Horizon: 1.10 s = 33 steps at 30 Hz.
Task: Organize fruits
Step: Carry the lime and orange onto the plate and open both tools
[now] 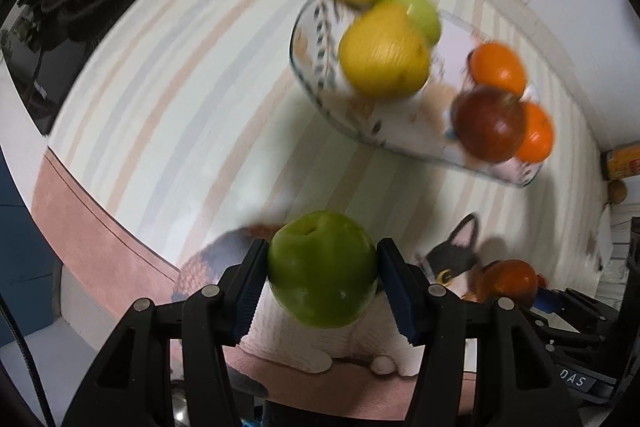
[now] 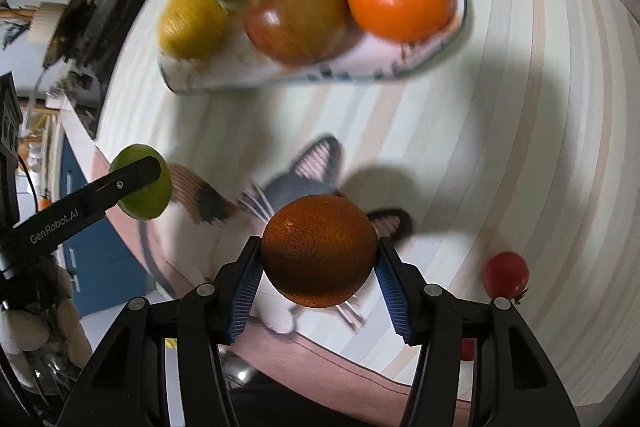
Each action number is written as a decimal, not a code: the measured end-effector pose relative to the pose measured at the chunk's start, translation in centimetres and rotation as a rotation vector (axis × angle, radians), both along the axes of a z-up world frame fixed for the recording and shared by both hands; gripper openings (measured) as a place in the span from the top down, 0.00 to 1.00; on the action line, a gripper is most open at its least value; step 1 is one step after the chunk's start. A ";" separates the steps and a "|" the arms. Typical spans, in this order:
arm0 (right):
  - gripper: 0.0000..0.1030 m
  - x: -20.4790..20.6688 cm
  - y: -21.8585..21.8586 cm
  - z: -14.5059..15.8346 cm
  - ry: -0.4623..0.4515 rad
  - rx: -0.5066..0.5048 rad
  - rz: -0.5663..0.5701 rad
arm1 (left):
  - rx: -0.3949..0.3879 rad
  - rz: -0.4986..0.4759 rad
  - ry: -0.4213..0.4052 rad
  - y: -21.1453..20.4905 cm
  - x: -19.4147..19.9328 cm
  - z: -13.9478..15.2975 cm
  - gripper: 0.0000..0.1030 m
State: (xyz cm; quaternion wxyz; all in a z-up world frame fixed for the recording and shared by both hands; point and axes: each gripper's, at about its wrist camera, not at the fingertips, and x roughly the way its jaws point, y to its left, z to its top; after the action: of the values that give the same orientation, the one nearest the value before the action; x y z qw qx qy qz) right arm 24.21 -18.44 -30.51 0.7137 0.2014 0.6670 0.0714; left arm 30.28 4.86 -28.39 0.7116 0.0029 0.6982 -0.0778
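Note:
My left gripper [image 1: 322, 277] is shut on a green apple [image 1: 322, 269] and holds it above the striped tablecloth; it also shows in the right wrist view [image 2: 142, 193]. My right gripper [image 2: 319, 261] is shut on a dark orange [image 2: 319, 251], also seen in the left wrist view [image 1: 510, 283]. An oval patterned plate [image 1: 320, 75] [image 2: 420, 59] lies farther ahead. On it are two lemons [image 1: 384, 53], a green apple [image 1: 420, 13], a red apple [image 1: 488, 123] and two oranges [image 1: 498, 67].
A small red tomato [image 2: 506, 275] lies on the cloth right of my right gripper. The cloth has a cat picture [image 2: 304, 171] and a pink border [image 1: 92, 227]. A tin [image 1: 622, 163] stands at the far right edge.

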 end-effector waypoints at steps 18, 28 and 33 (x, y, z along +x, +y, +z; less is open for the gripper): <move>0.43 17.8 0.4 4.8 -0.085 -0.083 0.033 | -0.043 0.038 -0.091 0.6 14.1 3.4 0.48; 0.43 19.6 2.1 2.9 -0.052 -0.111 0.100 | -0.086 0.084 0.002 0.5 16.0 -0.3 0.48; 0.43 20.0 2.8 2.3 -0.037 -0.120 0.121 | -0.102 0.104 0.037 0.5 15.8 -1.3 0.48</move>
State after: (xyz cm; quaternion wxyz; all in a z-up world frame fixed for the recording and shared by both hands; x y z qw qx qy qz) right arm 44.20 -15.65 -28.19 0.7311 0.1161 0.6678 0.0780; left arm 46.07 5.41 -29.73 0.7010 -0.0709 0.7055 -0.0761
